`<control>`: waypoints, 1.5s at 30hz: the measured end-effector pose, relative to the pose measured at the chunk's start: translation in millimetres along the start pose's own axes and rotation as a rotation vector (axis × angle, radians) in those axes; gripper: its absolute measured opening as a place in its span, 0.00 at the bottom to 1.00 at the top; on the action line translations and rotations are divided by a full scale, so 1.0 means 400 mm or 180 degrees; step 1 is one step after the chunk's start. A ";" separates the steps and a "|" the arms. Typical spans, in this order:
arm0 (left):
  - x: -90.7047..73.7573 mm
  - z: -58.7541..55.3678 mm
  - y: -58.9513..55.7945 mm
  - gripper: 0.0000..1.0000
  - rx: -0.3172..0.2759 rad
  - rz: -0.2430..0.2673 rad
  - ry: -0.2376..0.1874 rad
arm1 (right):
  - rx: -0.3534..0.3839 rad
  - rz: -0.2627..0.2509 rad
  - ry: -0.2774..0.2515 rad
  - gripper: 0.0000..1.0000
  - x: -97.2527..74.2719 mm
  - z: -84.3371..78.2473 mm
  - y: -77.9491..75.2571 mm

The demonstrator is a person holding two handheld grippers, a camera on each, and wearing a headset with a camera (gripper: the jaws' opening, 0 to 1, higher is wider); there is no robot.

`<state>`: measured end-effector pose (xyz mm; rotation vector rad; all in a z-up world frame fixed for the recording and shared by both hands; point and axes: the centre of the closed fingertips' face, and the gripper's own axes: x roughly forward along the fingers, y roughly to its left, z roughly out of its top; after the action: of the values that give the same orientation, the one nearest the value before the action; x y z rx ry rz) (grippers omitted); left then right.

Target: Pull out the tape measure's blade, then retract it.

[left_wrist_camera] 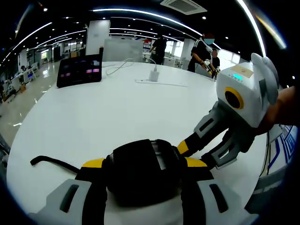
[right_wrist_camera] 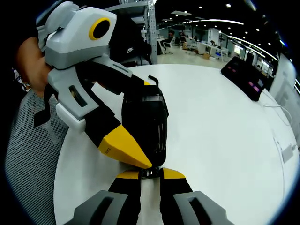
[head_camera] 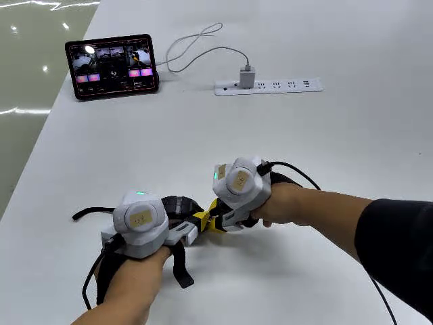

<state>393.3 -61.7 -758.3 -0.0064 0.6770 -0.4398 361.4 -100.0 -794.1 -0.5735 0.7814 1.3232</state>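
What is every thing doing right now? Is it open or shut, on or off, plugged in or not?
tape measure: gripped, blade not pulled out yet.
left claw: shut on tape measure.
blade tip: pinched, right at the case.
right claw: shut on blade tip.
tablet: on, screen lit, propped up.
power strip: lying flat, one socket used.
charger: plugged into power strip.

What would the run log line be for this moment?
left tool: shut on tape measure | right tool: shut on blade tip | pull-out: not yet done
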 end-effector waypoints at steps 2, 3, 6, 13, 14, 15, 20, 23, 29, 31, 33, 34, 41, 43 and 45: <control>-0.002 -0.002 -0.001 0.60 0.0006 0.0000 0.0003 | 0.0020 -0.0007 0.0002 0.11 0.000 0.000 -0.001; -0.002 -0.003 -0.001 0.60 0.0007 0.0004 0.0007 | 0.0024 -0.0007 0.0008 0.11 0.000 0.000 -0.001; -0.002 -0.002 0.000 0.60 0.0005 0.0013 0.0007 | -0.0007 -0.0039 0.0050 0.12 0.002 0.001 0.000; -0.002 0.002 -0.001 0.61 -0.0018 0.0013 -0.0014 | 0.0003 -0.0135 0.0106 0.15 -0.001 -0.005 -0.005; -0.003 0.002 -0.002 0.61 0.0017 0.0009 -0.0015 | -0.0003 -0.0135 0.0107 0.15 -0.003 -0.006 -0.003; -0.004 0.003 -0.003 0.61 0.0044 -0.0004 -0.0021 | -0.0009 -0.0137 0.0120 0.15 -0.005 -0.009 -0.002; -0.007 0.024 0.002 0.67 0.0057 -0.0093 -0.0059 | 0.0060 -0.0155 0.0131 0.14 -0.019 -0.020 -0.002; -0.009 0.033 -0.001 0.78 0.0156 -0.0171 -0.0085 | 0.0143 -0.0159 0.0063 0.19 -0.033 -0.016 -0.001; -0.008 0.035 -0.001 0.96 0.0184 -0.0280 -0.0073 | 0.0247 -0.0259 -0.0046 0.25 -0.070 -0.017 -0.009; -0.012 0.033 -0.002 0.99 0.0249 -0.0328 -0.0047 | 0.0331 -0.0307 -0.0094 0.26 -0.088 -0.018 -0.013; -0.015 0.031 -0.002 0.99 0.0323 -0.0397 -0.0029 | 0.0366 -0.0342 -0.0139 0.28 -0.106 -0.024 -0.014; -0.017 0.031 -0.003 0.99 0.0384 -0.0437 -0.0033 | 0.0376 -0.0360 -0.0143 0.29 -0.113 -0.029 -0.014; -0.049 0.029 -0.016 0.99 0.0538 -0.0866 0.0025 | 0.0499 -0.0513 -0.0212 0.33 -0.184 -0.072 -0.005; -0.059 0.022 -0.002 0.99 0.0666 -0.0863 0.0088 | 0.0550 -0.0541 -0.0233 0.36 -0.207 -0.087 0.001; -0.074 0.024 -0.025 0.99 0.0669 -0.1084 0.0056 | 0.0587 -0.0590 -0.0251 0.37 -0.227 -0.101 0.006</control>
<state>374.6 -60.5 -731.4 0.0819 0.6460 -0.8381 346.3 -187.3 -748.8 -0.4333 0.7577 1.0842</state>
